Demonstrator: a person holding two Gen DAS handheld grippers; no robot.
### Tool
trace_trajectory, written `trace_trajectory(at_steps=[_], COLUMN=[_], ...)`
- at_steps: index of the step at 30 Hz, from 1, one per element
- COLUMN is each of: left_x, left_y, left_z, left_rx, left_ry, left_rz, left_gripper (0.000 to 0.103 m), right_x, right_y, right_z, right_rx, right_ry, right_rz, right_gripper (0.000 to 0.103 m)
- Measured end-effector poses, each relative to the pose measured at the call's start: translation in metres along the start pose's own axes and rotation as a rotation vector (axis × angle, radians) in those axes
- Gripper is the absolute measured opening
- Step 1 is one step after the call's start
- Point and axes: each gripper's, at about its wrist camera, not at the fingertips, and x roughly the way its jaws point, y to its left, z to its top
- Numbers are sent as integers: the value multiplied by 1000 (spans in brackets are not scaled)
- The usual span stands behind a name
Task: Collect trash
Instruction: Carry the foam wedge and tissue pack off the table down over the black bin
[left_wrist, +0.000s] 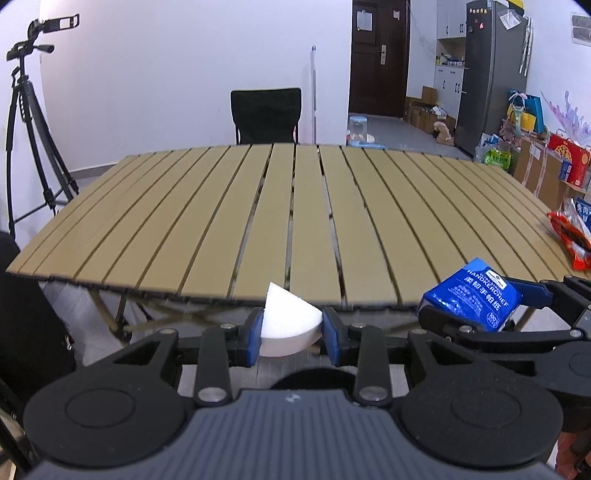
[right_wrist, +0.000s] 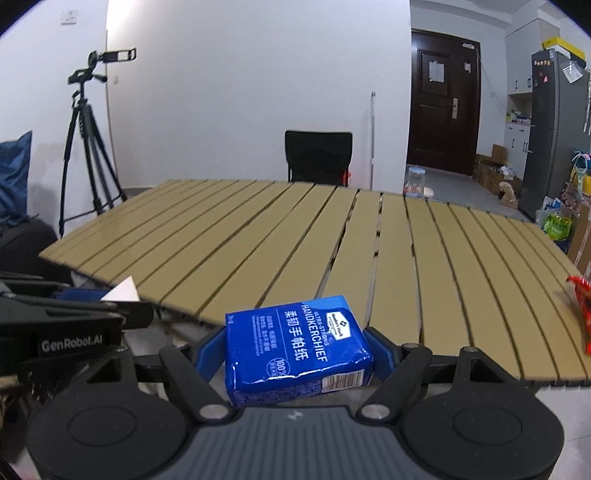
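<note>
The left gripper (left_wrist: 291, 334) is pinched on a white foam wedge (left_wrist: 286, 325), its blue pads pressed against the piece's two sides; the wedge's pointed tip stands up above the fingers. Gripper and wedge are off the table, just outside its near edge, with the floor showing below. In the right wrist view the same wedge (right_wrist: 122, 290) peeks out at the left, beside the black gripper body marked GenRobot.AI.

The right gripper (right_wrist: 295, 354) clamps a blue handkerchief tissue pack (right_wrist: 295, 350) across its width, a blue pad against each end. The pack lies tilted, its printed face up and its barcode end toward the camera. It too hangs just outside the near edge of the slatted folding table (right_wrist: 258, 236). From the left wrist view the pack (left_wrist: 471, 295) sits to the right of the wedge, close beside it but apart.

A red snack wrapper (left_wrist: 569, 232) lies on the table at its right edge, near the near right corner, and shows as a red sliver (right_wrist: 583, 306) in the right wrist view.

No bin, bag or other trash container is identifiable in either view.
</note>
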Motion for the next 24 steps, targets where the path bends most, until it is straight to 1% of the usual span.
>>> trace_trajectory(at_steps=[4,10,18,24], left_x=[-9,-11,-6,8], left_y=[5,9,9,8], left_z=[-26,-60,-103,-135], left_rx=[-7,-3,-4,-3], left_ry=[27,69,136,199], left_rz=[0,6,13,25], left_gripper=[34,34,34,34], right_x=[-6,-10,-2,13], right_y=[10,16,16,20], right_z=[-24,-58,-100,-132], right_rx=[-6,6,44,54], right_ry=[30,80,153,231], right_rz=[9,17,25,22], right_gripper=[77,77,77,77])
